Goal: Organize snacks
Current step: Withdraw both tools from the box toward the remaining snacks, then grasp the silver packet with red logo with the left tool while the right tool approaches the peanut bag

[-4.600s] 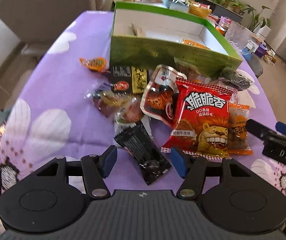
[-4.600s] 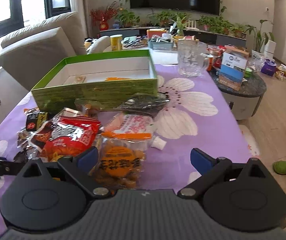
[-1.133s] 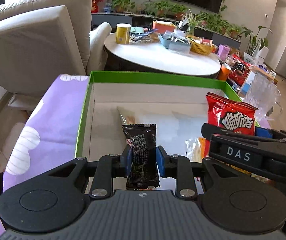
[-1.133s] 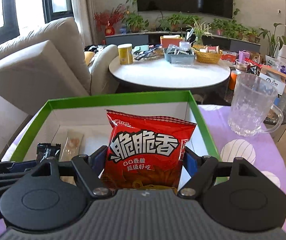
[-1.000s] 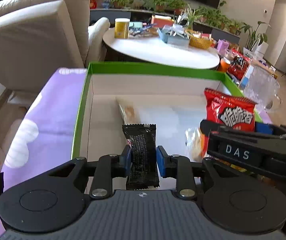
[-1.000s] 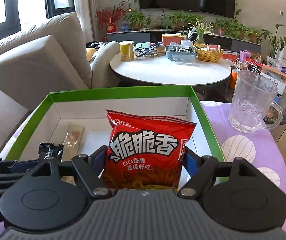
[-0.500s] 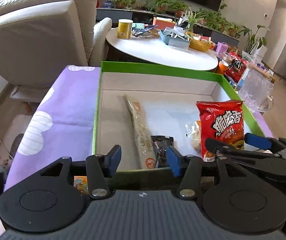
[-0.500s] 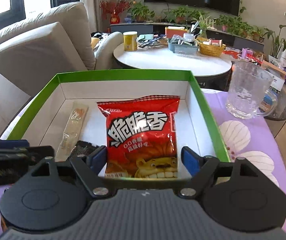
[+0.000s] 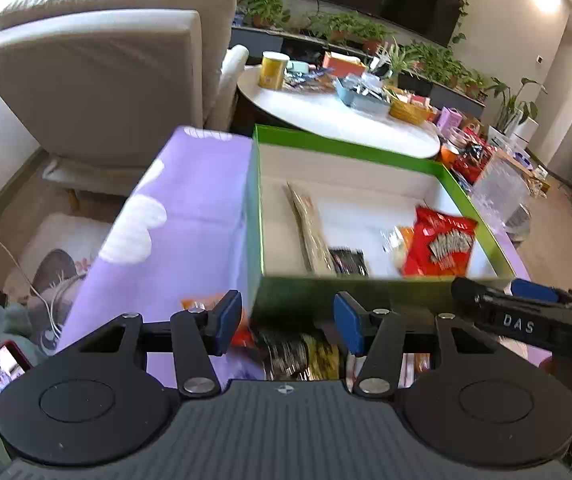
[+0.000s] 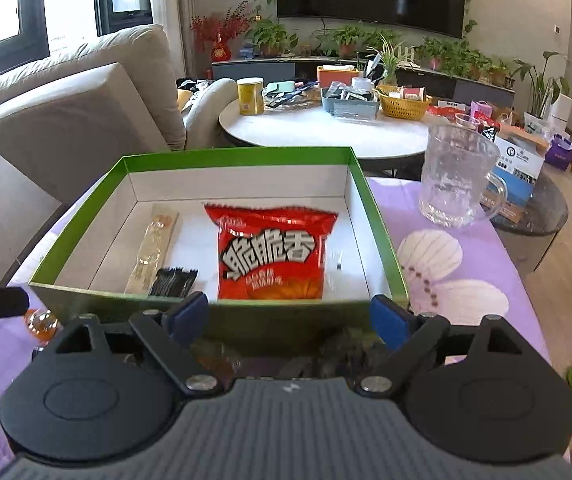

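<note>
Both left tongs (image 9: 287, 318) and right tongs (image 10: 287, 316) gape empty; red chip bag (image 10: 272, 254) lies flat in the green box (image 10: 381, 216), apparently lengthwise toward its far wall.

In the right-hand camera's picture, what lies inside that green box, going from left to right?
Inside the green box, left to right: a long pale snack stick → a small black packet → the red chip bag.
</note>
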The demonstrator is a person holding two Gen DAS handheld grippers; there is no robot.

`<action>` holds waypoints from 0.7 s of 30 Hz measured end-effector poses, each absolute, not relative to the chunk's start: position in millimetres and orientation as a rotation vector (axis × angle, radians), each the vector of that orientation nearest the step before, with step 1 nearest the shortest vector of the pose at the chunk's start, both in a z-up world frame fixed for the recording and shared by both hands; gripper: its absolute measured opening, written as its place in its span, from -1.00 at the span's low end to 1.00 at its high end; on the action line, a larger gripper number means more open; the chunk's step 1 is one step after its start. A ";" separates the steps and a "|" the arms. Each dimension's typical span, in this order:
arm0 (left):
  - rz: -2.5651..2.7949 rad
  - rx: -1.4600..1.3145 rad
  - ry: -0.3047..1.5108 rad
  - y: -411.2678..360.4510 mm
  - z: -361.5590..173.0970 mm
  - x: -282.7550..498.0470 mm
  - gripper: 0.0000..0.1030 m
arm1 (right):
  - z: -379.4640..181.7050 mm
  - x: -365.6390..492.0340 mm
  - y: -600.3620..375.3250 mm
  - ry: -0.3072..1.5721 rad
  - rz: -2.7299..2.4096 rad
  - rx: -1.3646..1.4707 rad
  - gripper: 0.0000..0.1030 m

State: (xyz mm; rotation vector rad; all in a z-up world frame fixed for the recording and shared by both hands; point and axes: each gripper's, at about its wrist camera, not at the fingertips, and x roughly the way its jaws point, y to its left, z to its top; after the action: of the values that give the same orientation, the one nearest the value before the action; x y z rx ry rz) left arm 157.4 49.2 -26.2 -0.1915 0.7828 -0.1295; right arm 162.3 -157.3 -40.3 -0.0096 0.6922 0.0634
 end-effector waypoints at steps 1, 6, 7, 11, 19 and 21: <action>-0.141 -0.188 0.792 46.7 -28.5 154.2 -0.05 | -40.8 159.2 -157.9 0.691 0.061 -0.012 0.51; -0.219 -0.143 0.846 24.0 -42.0 140.9 -0.05 | -42.4 145.8 -165.6 0.695 0.046 -0.013 0.51; -0.229 -0.133 0.857 19.3 -44.9 139.2 -0.05 | -43.0 143.4 -168.0 0.698 0.039 -0.012 0.51; -0.273 -0.099 0.903 3.6 -57.5 135.3 -0.05 | -46.5 134.2 -180.1 0.711 0.012 -0.011 0.51; -0.288 -0.068 0.934 -8.1 -74.4 133.8 -0.14 | -54.2 122.4 -201.2 0.741 -0.035 0.031 0.51; -0.291 -0.054 0.939 -7.6 -75.4 133.3 -0.46 | -55.6 120.1 -203.1 0.745 -0.036 0.034 0.51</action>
State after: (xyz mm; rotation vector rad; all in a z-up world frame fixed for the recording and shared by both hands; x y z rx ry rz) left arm 133.3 -7.6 -75.4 -0.0539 0.9387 -0.2915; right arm 120.1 -203.1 -55.6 0.0345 0.7448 -0.0361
